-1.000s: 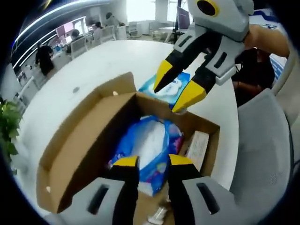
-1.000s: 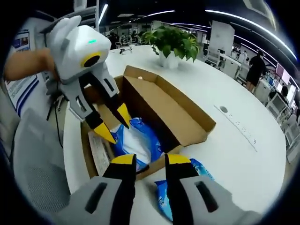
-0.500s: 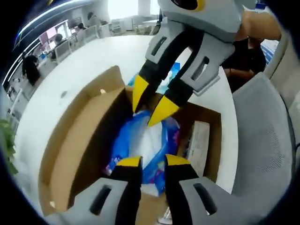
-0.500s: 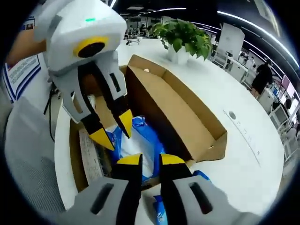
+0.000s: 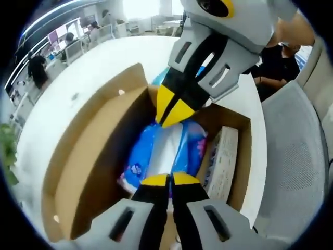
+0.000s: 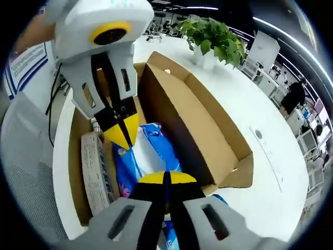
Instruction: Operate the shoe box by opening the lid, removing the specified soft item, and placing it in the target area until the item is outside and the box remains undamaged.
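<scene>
An open cardboard shoe box [image 5: 99,156] [image 6: 208,135] sits on a white table, its lid folded out flat. Inside lies a soft blue and white pack [image 5: 164,151] [image 6: 148,156]. My left gripper [image 5: 169,180] [image 6: 122,136] is shut, its yellow tips pinching one end of the pack. At the opposite end my right gripper [image 6: 166,178] [image 5: 174,112] is shut on the pack, reaching in from the other side. The two grippers face each other over the box.
A flat pale carton [image 5: 221,161] [image 6: 93,166] lies in the box beside the pack. A second blue pack [image 6: 174,232] rests on the table outside the box. A potted plant [image 6: 213,36] stands at the far table edge. A grey chair [image 5: 296,156] is next to the table.
Both grippers have come down into the box and closed from open onto the ends of the blue pack. The right gripper came in from above the pack outside the box.
</scene>
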